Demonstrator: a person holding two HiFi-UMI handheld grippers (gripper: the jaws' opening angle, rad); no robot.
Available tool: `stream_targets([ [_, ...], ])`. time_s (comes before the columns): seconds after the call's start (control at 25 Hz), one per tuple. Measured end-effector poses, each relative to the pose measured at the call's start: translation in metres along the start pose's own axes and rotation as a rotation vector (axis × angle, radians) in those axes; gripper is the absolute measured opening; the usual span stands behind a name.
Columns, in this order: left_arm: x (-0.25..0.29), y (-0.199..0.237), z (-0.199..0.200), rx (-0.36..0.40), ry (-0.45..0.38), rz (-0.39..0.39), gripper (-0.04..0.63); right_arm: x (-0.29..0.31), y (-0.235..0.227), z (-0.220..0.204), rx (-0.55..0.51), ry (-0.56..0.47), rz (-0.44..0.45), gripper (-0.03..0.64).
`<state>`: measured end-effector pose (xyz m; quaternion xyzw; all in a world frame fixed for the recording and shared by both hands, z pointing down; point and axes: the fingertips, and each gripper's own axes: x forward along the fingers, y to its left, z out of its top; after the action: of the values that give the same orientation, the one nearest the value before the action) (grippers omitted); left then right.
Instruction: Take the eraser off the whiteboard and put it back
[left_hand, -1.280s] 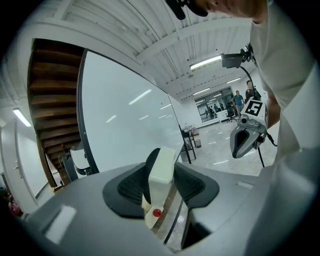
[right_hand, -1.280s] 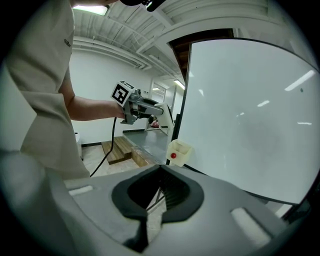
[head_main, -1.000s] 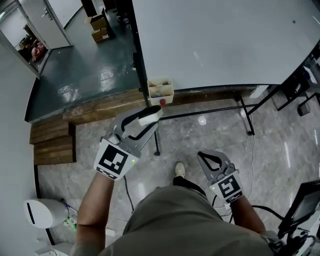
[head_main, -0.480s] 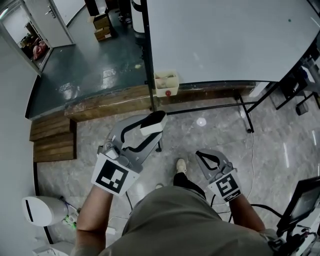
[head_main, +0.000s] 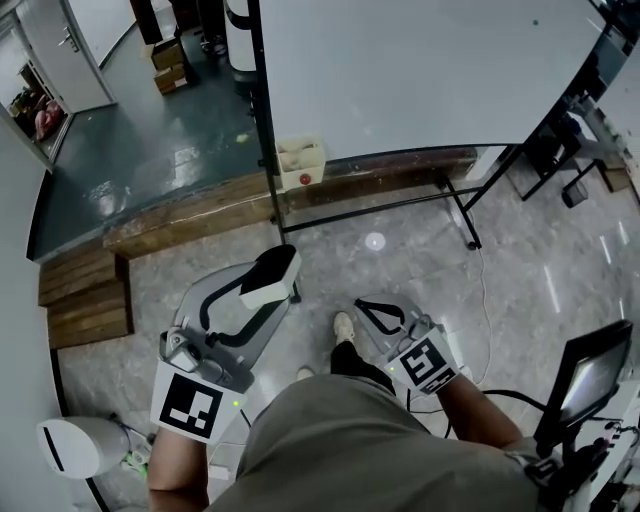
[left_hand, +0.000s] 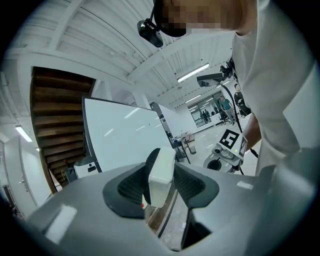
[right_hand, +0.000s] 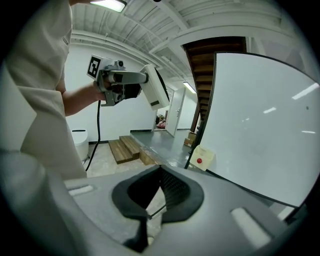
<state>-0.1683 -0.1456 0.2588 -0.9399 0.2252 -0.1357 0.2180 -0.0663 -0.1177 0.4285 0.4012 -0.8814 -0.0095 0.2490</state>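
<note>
Eraser (head_main: 270, 272): off the board, held in the air over the floor in front of the person, well apart from the board face.
Whiteboard (head_main: 420, 70): large, flat, glossy white panel with a bare surface, a thin black metal frame and legs.
Floor (head_main: 560, 270): polished grey stone tiles, reflective.
Wooden step (head_main: 180, 215): long plank edge near the foot of the board.
Left gripper (head_main: 258, 292): grey shell with ribbed dark pads. The jaws are held well apart by the eraser and press on two opposite faces.
Right gripper (head_main: 368, 308): jaws fully together with nothing between them; it hangs low beside the person's leg.
Cream box (head_main: 300, 165): small, with a red dot on its front, hung at the frame's lower corner. Contents cannot be made out.
Eraser build: rounded white block with a smooth hard casing and a dark layer along one side.
Handling (judged): light, rigid, not fragile. The casing is likely slick, so clamp across its flanks at mid-length and leave the dark face free to meet the board.
</note>
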Motion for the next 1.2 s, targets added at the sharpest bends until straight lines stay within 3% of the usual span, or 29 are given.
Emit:
stream_targets([
  [0.24,-0.026,-0.013,-0.003,-0.021,-0.004,-0.003,0.176,0.002,0.020,0.004,-0.009,0.005,-0.004,0.002],
  [0.72,-0.024,-0.017,0.004,-0.045,-0.043,-0.029,0.176,0.000,0.015,0.000,0.003,0.042,-0.027,0.002],
  [1.0,-0.024,-0.009,-0.003,-0.063,-0.027,-0.045,0.175,0.006,0.015,0.007,0.006,0.042,-0.022,0.002],
  [1.2,-0.014,0.005,-0.009,-0.049,-0.061,-0.050,0.175,0.015,0.010,0.006,0.016,0.036,-0.024,0.002],
])
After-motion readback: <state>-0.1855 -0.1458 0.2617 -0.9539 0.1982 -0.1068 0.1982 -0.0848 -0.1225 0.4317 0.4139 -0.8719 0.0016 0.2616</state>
